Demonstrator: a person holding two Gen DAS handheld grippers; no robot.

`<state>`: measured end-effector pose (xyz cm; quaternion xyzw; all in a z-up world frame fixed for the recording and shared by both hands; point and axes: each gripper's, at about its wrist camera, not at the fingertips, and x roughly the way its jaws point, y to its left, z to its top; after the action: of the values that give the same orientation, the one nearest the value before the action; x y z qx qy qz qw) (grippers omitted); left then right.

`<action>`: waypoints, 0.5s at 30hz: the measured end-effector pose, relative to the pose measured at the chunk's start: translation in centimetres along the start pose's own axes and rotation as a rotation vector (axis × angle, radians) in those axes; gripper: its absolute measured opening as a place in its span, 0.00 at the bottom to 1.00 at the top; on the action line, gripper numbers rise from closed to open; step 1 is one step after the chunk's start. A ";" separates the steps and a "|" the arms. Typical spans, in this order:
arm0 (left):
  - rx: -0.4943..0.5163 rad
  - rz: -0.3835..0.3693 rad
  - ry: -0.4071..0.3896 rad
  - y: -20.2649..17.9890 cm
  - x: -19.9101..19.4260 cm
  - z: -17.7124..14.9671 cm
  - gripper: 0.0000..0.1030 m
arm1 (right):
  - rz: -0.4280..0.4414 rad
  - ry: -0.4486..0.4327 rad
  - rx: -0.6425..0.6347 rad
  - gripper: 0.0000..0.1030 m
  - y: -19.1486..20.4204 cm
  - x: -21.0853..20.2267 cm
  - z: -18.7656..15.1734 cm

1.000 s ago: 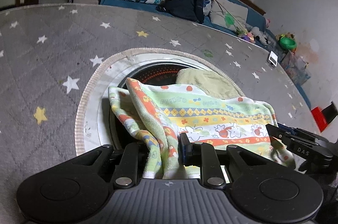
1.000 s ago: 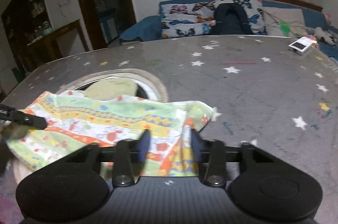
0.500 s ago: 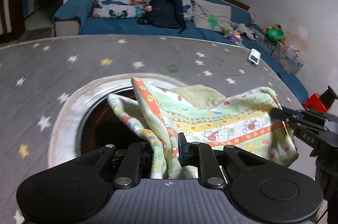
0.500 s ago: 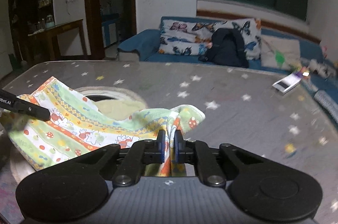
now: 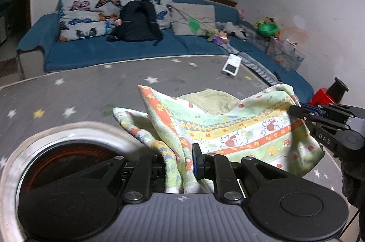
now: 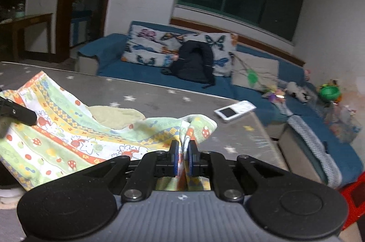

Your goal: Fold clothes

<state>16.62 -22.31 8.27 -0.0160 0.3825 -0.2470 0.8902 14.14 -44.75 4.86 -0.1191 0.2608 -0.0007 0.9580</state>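
Terry towel hangs stretched lengthwise between left gripper and right gripper, both jaws clenched on opposite corners.

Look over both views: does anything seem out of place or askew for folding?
The patterned towel hangs unevenly: the left gripper clamps a bunched wad, the right gripper a corner. A white device sits askew at the table edge.
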 end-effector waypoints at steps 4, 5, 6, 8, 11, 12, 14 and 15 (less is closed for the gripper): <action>0.012 -0.013 0.018 -1.3 2.4 0.1 0.16 | -0.042 0.018 0.010 0.07 -2.0 0.3 -0.7; 0.012 -0.016 0.026 -1.5 3.1 0.1 0.16 | -0.050 0.025 0.016 0.07 -2.3 0.5 -1.0; 0.014 -0.018 0.037 -1.7 3.8 0.0 0.16 | -0.058 0.032 0.022 0.07 -2.6 0.6 -1.3; 0.023 -0.020 0.061 -1.9 5.0 -0.2 0.17 | -0.074 0.049 0.030 0.07 -3.6 1.2 -2.2; 0.042 -0.009 0.099 -2.1 6.6 -0.8 0.20 | -0.084 0.076 0.029 0.07 -4.2 1.9 -3.2; 0.049 -0.003 0.111 -2.2 7.1 -1.0 0.20 | -0.084 0.088 0.032 0.07 -4.3 2.1 -3.5; 0.062 0.009 0.127 -2.3 7.5 -1.4 0.22 | -0.087 0.108 0.039 0.07 -4.4 2.3 -4.2; 0.063 0.015 0.128 -2.3 7.5 -1.6 0.23 | -0.089 0.113 0.047 0.07 -4.5 2.4 -4.4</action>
<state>18.93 -27.45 2.59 0.0309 0.4309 -0.2527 0.8657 14.27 -50.31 1.00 -0.1078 0.3089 -0.0562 0.9433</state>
